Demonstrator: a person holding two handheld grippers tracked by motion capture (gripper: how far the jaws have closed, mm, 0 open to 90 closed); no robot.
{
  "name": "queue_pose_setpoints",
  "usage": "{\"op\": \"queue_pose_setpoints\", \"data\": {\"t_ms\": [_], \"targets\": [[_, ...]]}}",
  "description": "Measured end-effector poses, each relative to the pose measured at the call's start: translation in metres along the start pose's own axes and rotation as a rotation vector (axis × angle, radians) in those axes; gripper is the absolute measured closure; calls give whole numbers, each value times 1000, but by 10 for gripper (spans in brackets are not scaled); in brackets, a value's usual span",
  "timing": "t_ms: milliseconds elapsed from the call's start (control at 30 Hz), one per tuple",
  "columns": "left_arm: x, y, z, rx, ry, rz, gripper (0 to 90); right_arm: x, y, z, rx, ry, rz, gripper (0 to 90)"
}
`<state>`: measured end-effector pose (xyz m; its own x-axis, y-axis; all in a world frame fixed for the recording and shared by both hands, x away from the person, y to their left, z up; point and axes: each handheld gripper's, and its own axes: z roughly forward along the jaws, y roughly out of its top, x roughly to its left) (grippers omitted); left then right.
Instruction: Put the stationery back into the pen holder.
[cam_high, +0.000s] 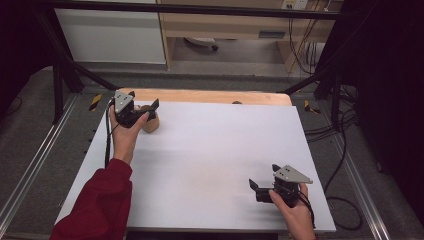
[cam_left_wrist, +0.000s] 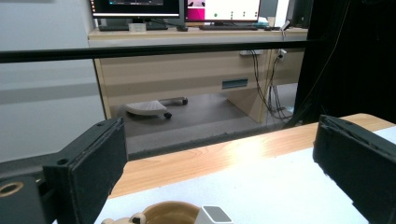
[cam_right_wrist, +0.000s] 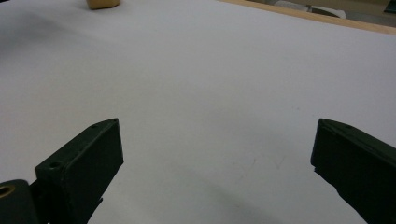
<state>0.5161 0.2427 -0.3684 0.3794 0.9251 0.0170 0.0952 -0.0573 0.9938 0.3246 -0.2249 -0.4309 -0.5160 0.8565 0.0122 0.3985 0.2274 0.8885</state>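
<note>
A tan wooden cup (cam_high: 150, 123) stands at the far left of the white tabletop (cam_high: 215, 150). My left gripper (cam_high: 144, 101) hovers just above it, jaws spread wide and pressing on nothing. In the left gripper view the cup's round rim (cam_left_wrist: 170, 211) lies low between the open jaws of the left gripper (cam_left_wrist: 219, 142), with a small white block (cam_left_wrist: 215, 215) at its right side. Near the front right, my right gripper (cam_high: 264, 178) rests low over bare table, open and empty. The right gripper view has the right gripper (cam_right_wrist: 217, 140) over white surface, with the tan cup (cam_right_wrist: 102, 3) far off.
A bare wooden strip (cam_high: 210, 96) runs along the table's far edge, with a small dark spot (cam_high: 237, 102) on it. A black frame bar (cam_left_wrist: 140, 50) crosses beyond the table. Desks, monitors and cables stand behind; cables trail on the floor at right (cam_high: 340, 150).
</note>
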Motion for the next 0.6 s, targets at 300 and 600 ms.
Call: {"op": "queue_pose_setpoints", "data": {"t_ms": [300,600], "targets": [[-14,12,-11,10,-32,35,27,0,1,-1,-8,1,2,27],[-20,15,-46,10,-60,24,34,1,1,-1,-12,-1,-10,27]]}}
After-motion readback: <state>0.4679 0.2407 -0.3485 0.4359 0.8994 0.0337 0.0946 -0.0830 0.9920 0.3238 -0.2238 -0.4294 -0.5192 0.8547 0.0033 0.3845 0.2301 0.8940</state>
